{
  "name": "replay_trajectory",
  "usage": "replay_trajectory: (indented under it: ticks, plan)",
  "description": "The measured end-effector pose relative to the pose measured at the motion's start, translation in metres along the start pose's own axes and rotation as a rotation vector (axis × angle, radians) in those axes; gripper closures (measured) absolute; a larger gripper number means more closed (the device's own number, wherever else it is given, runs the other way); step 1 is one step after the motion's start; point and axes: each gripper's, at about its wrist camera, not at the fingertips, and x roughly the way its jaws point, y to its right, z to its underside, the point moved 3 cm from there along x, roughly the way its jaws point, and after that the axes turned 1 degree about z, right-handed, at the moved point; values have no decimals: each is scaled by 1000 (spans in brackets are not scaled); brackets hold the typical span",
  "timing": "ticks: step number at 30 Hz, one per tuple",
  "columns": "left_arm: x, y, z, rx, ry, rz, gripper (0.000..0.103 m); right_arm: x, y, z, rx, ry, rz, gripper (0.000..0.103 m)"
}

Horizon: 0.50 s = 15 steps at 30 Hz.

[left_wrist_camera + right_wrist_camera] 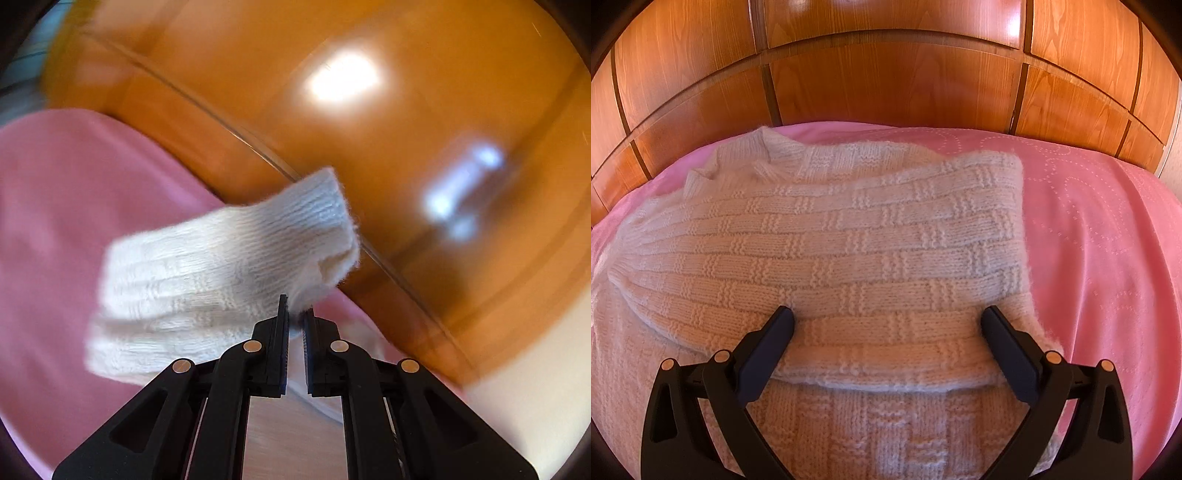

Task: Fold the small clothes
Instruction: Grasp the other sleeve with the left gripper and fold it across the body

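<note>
One white sweater (827, 236) lies on the pink bedspread (1089, 229), long axis crosswise, neck far-left. Left gripper (295, 314) pinches its cuff (325, 236); right gripper (886, 325) spread.

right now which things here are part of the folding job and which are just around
Part of the job:
- white knitted sweater, a fold already laid over it
- its sleeve, pinched in the left gripper
- right gripper, open, fingers resting on the sweater

Just around:
- pink bedspread
- wooden wardrobe

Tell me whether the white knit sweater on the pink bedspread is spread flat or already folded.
Partly folded: the sweater has one knit layer doubled over another, its folded edge lying between the open right claw fingers.
</note>
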Motion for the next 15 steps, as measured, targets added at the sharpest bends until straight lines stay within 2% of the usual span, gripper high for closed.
replay_trajectory:
  ticks: [5, 6, 7, 8, 9, 10, 15]
  plan:
    - [73, 67, 65, 82, -185, 76, 97, -1, 1, 0, 8, 1, -8, 2]
    - [84, 77, 81, 116, -220, 69, 93, -1, 1, -1, 9, 1, -10, 2]
    - [91, 84, 92, 146, -246, 61, 78, -1, 1, -1, 10, 1, -10, 2]
    - [95, 88, 105, 175, -270, 59, 70, -1, 2, -1, 12, 1, -13, 2]
    - [94, 90, 115, 193, -278, 56, 61, -1, 3, -1, 14, 1, -16, 2]
    - [89, 90, 126, 218, -280, 44, 58, -1, 3, -1, 17, 2, -18, 2]
    - [65, 59, 157, 338, -287, -72, 58, -3, 4, -1, 23, 1, -24, 2]
